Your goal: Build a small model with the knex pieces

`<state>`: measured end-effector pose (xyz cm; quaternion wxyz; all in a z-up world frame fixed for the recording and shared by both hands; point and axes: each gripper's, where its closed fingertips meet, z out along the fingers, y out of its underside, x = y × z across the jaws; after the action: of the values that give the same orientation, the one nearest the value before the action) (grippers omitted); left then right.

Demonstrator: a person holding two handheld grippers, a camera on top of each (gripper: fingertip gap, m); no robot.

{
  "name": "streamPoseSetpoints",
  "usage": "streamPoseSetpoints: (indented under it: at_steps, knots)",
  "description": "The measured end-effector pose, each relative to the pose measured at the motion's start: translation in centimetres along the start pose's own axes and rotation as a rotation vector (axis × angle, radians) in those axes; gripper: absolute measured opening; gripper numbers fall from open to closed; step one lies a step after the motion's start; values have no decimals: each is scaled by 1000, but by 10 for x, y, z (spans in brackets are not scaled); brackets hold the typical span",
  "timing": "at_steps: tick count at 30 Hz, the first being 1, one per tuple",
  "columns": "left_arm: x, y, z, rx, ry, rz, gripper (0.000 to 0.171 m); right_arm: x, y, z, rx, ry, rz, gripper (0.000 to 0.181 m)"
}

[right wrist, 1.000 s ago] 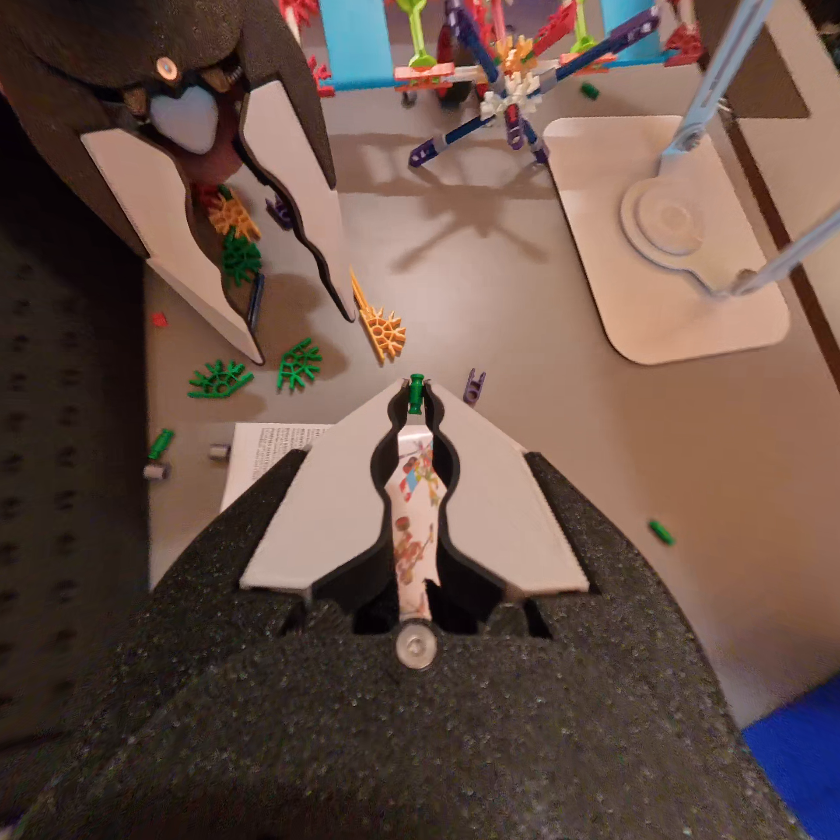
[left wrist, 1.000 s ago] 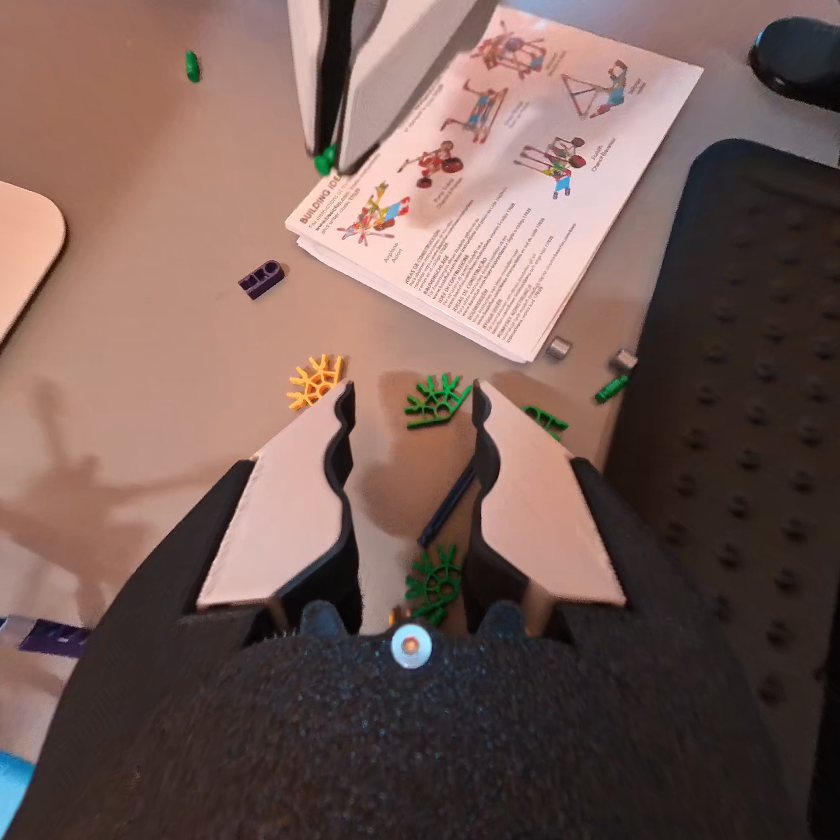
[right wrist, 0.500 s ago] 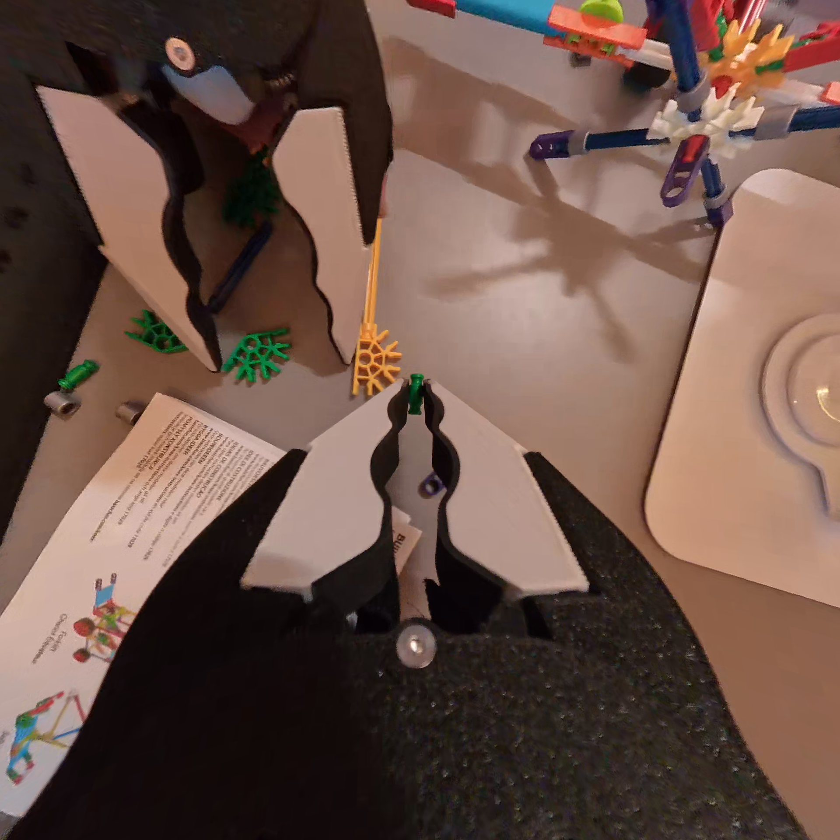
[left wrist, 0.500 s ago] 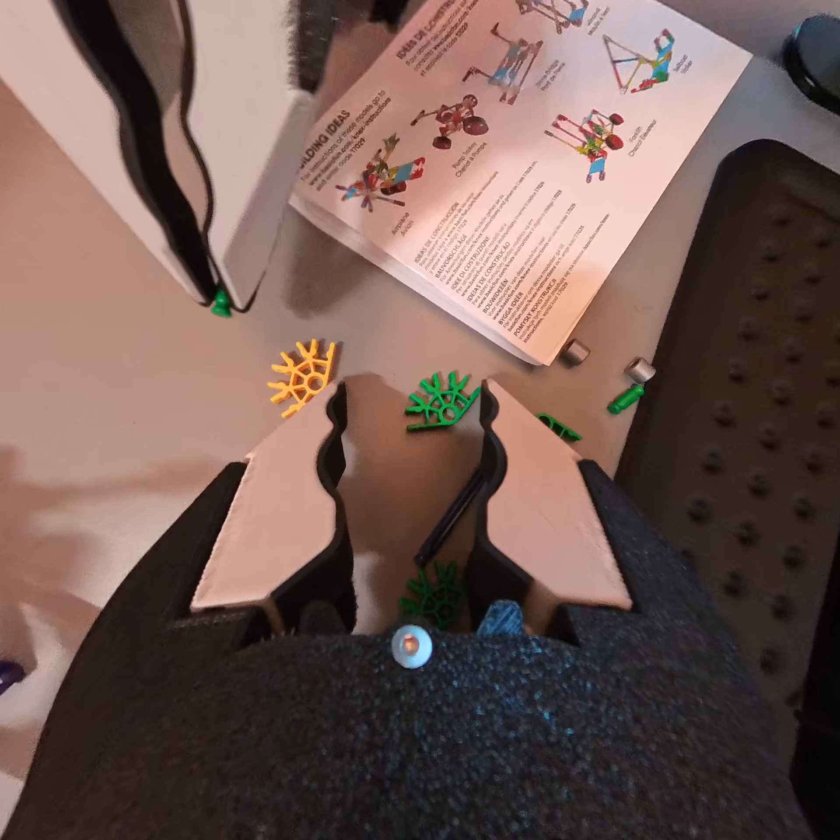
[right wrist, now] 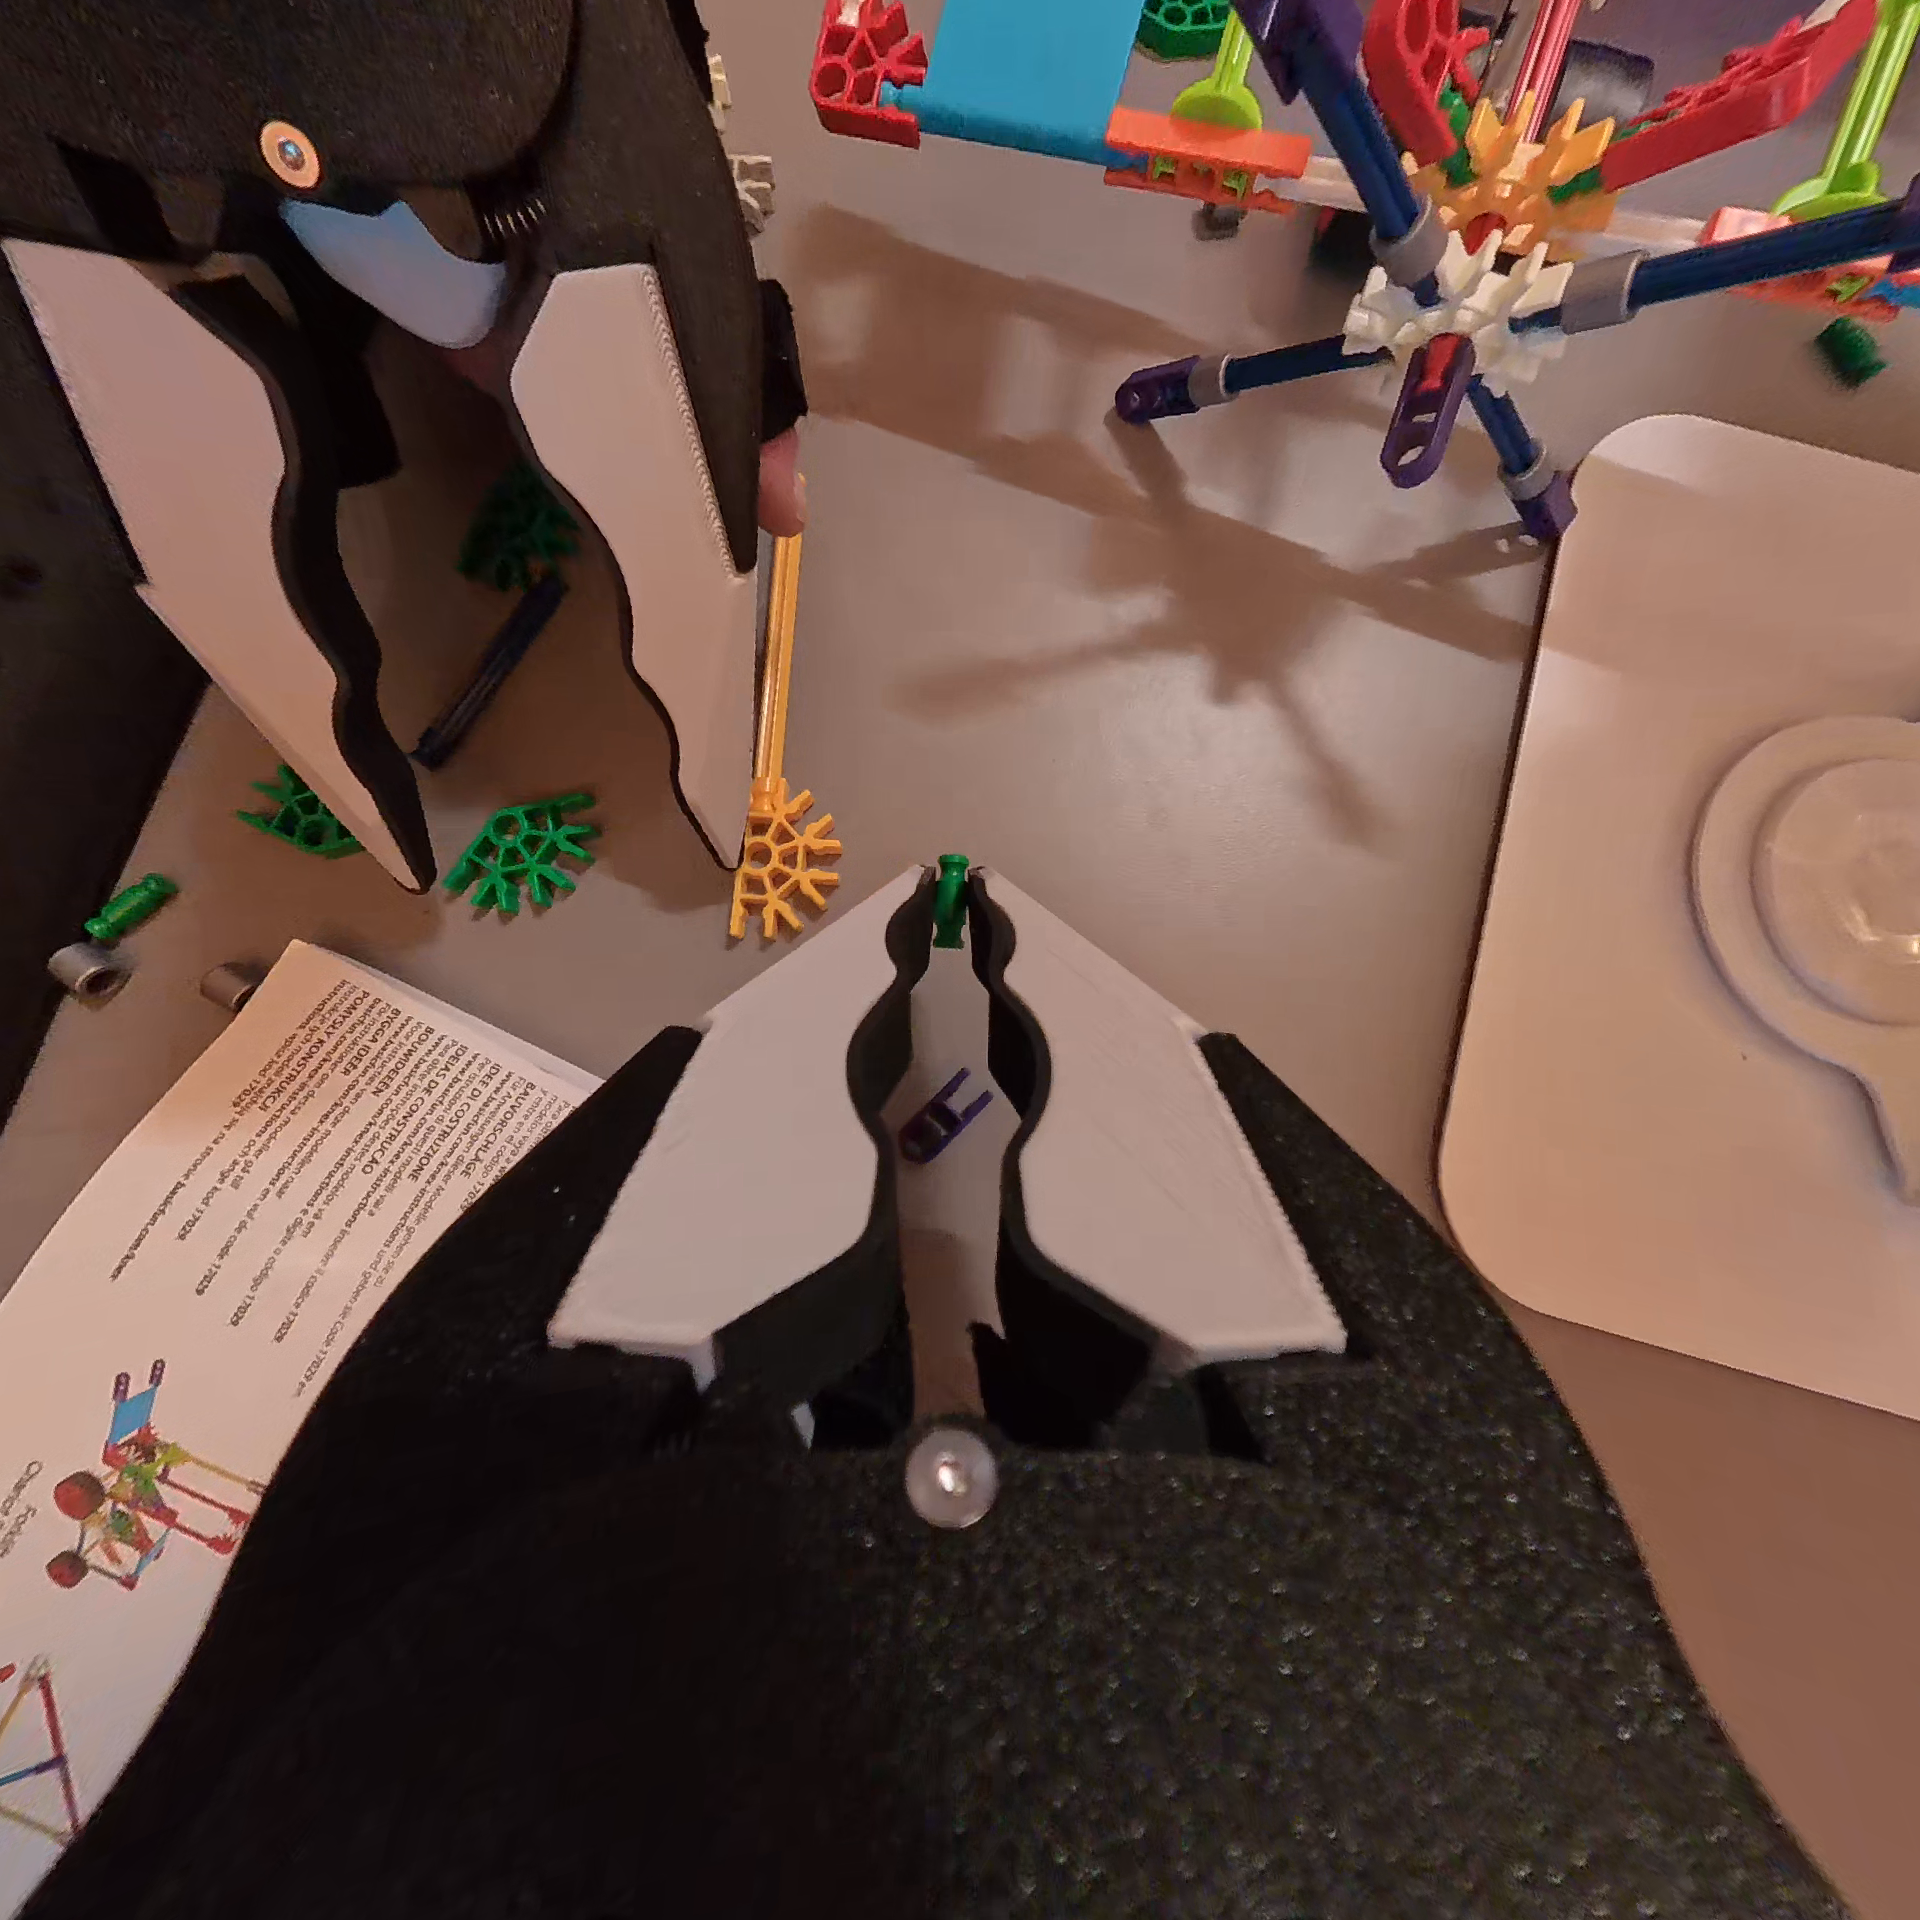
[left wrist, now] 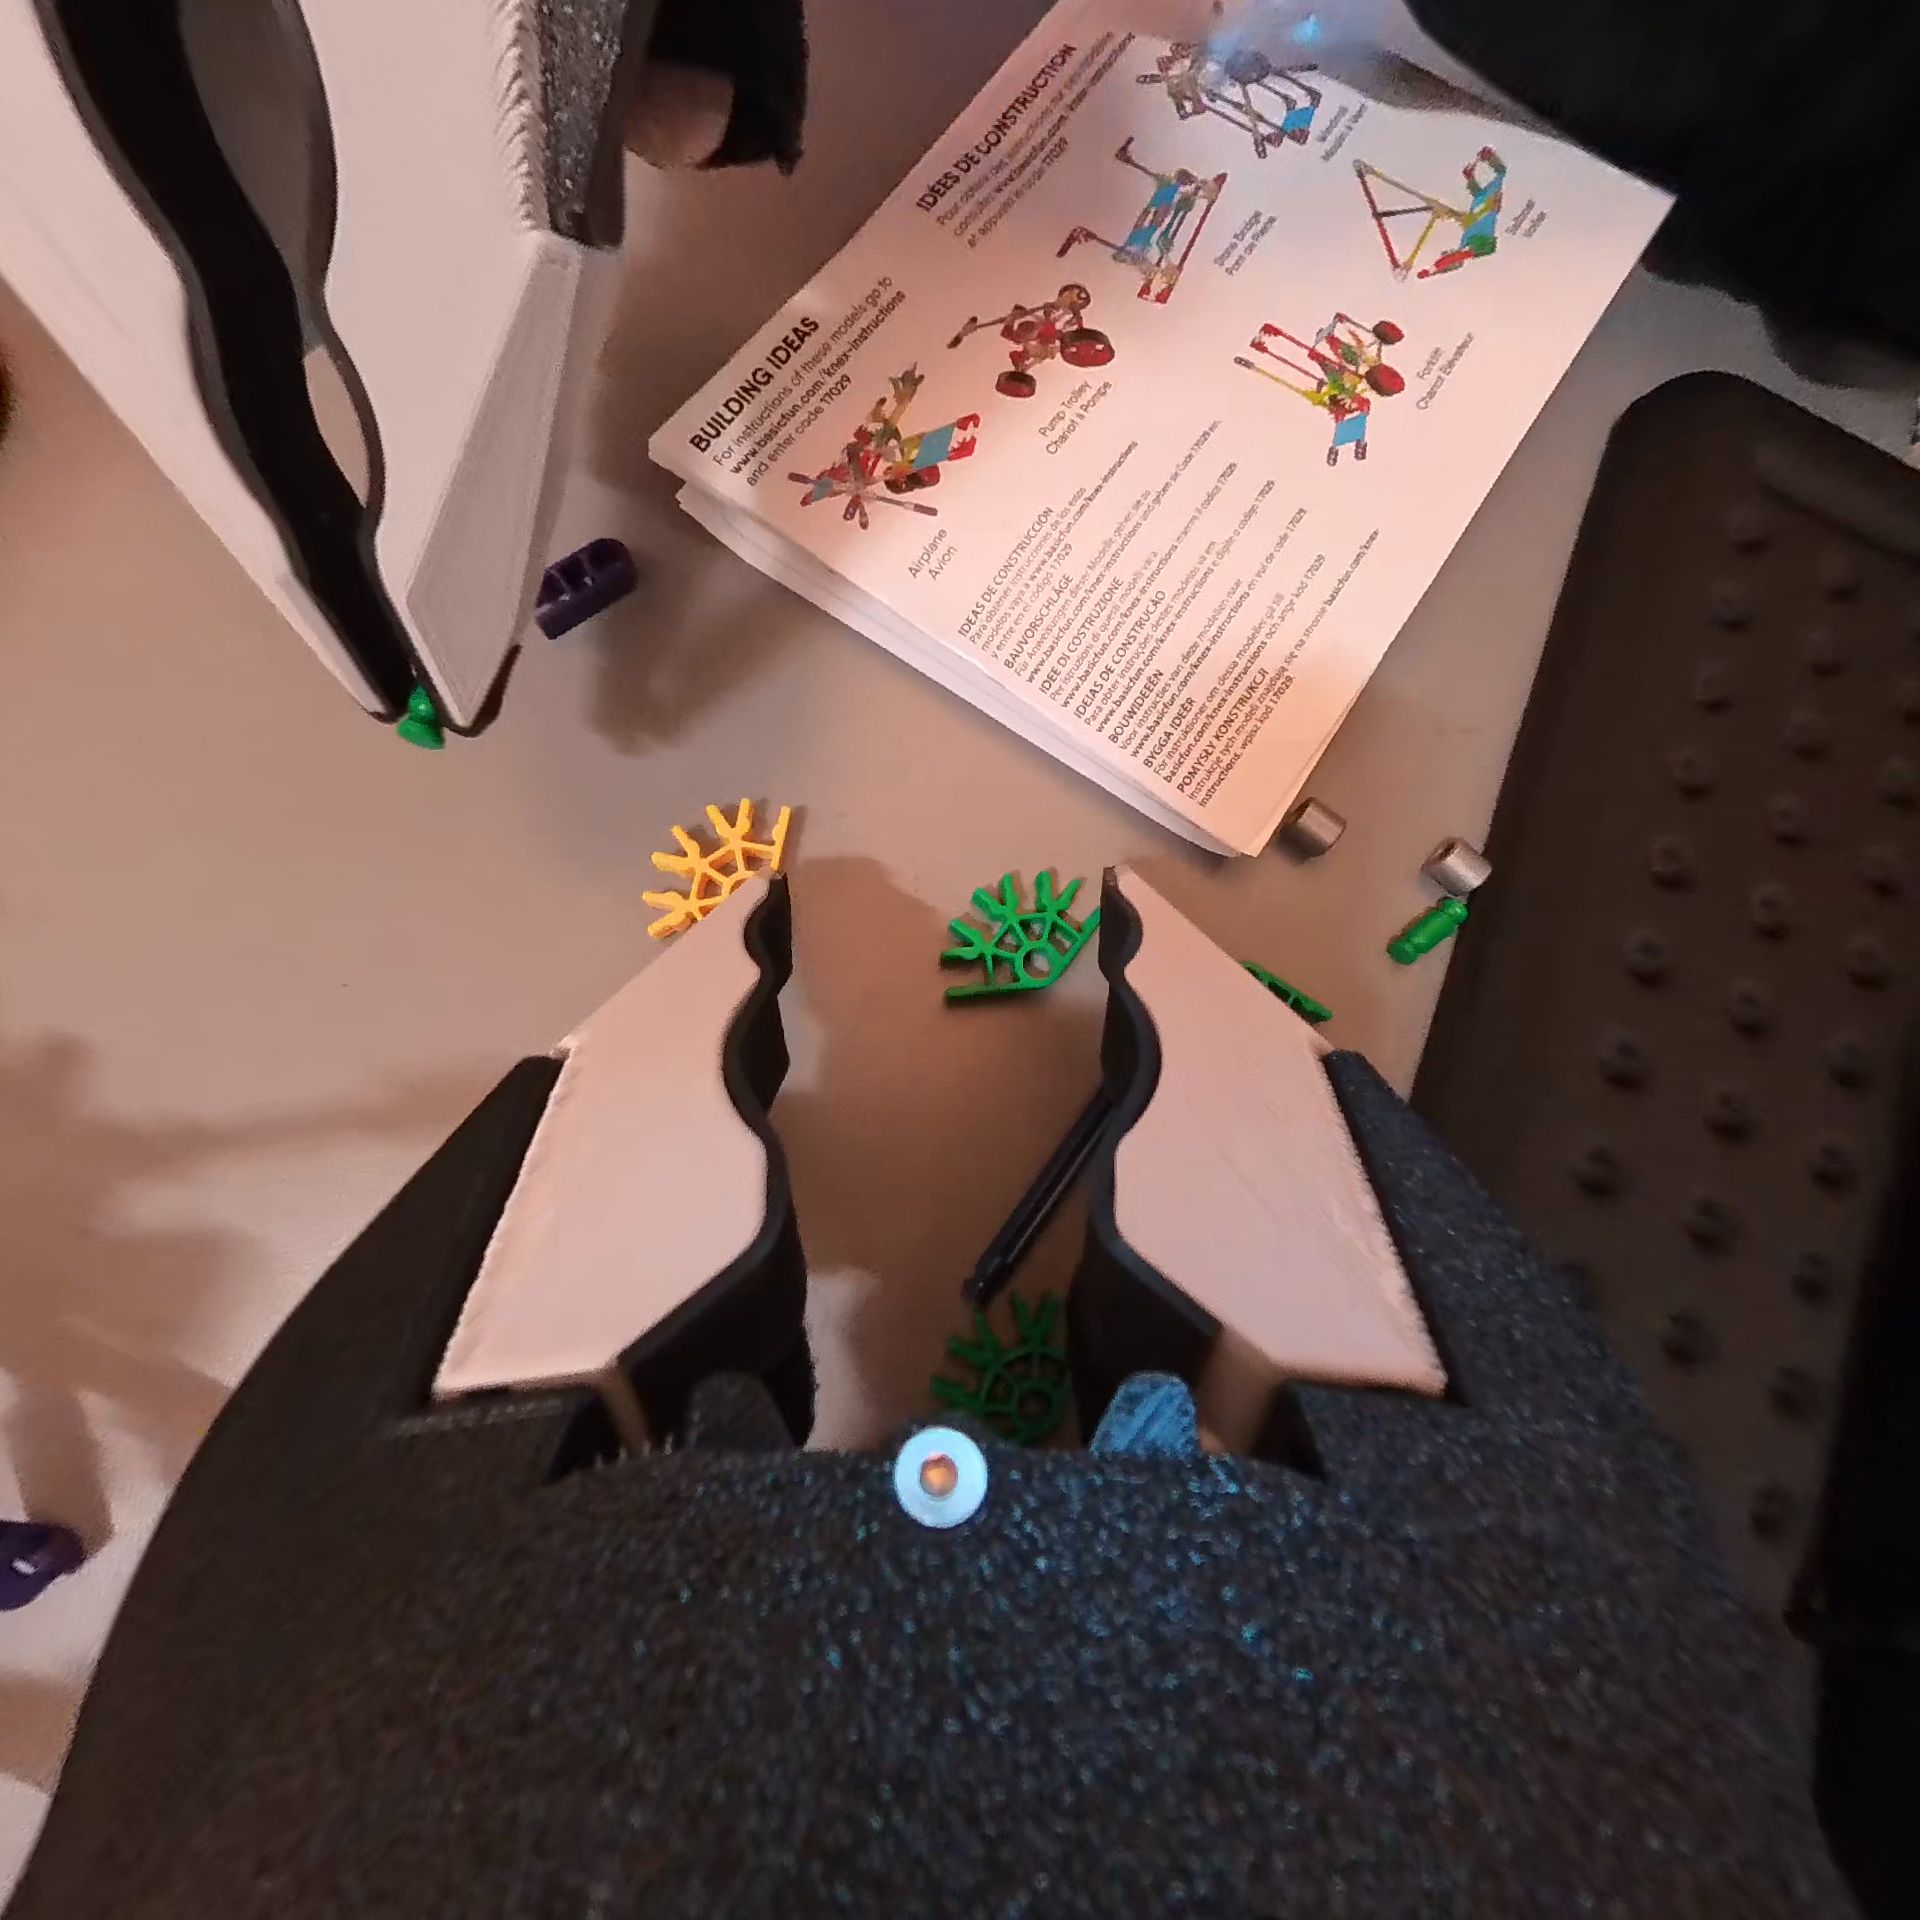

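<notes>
My left gripper (left wrist: 945, 883) is open and empty, low over the table. A green fan-shaped connector (left wrist: 1018, 940) lies between its fingertips. A yellow connector (left wrist: 717, 862) lies just past its left fingertip, fixed on a yellow rod (right wrist: 777, 665). A dark blue rod (left wrist: 1039, 1205) and a second green connector (left wrist: 1008, 1371) lie under its jaws. My right gripper (right wrist: 949, 878) is shut on a short green rod (right wrist: 949, 899). The rod tip is a little to the right of the yellow connector (right wrist: 779, 862). The left gripper (right wrist: 571, 862) shows at the upper left of the right wrist view.
A printed instruction booklet (left wrist: 1143, 416) lies beyond the left gripper. A purple clip (left wrist: 582, 582), two grey spacers (left wrist: 1311, 826) and a loose green rod (left wrist: 1429, 930) lie nearby. A black studded mat (left wrist: 1714, 935) is on the right. A colourful rod model (right wrist: 1455, 208) and a white base plate (right wrist: 1662, 831) stand ahead. The purple clip (left wrist: 582, 582) sits 6 centimeters or so from the ends of my right fingers. Seen from the right wrist view (right wrist: 935, 1115) as well.
My right gripper has carried the green rod off the booklet and down toward the yellow connector, close to the left gripper. The left gripper has stayed open and nearly still.
</notes>
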<state>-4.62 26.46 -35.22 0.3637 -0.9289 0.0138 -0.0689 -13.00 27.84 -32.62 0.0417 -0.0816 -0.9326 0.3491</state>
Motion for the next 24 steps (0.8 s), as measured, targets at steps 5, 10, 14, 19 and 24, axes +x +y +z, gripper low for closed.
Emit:
streamPoseSetpoints:
  at_steps: [5,10,14,19,24]
  knots:
    - [3,4,1,-24,18,-3,57,-1,2,2,16,-5,5,6]
    - [4,8,1,-34,21,0,57,-2,6,5,5,-17,4,6]
    - [5,4,-2,-16,16,28,57,-3,7,5,2,-19,3,6]
    - [-2,-1,-7,10,-13,13,58,-3,9,6,-3,-23,4,6]
    - [-8,1,-3,6,-20,-31,62,-5,7,7,-4,-36,-7,6]
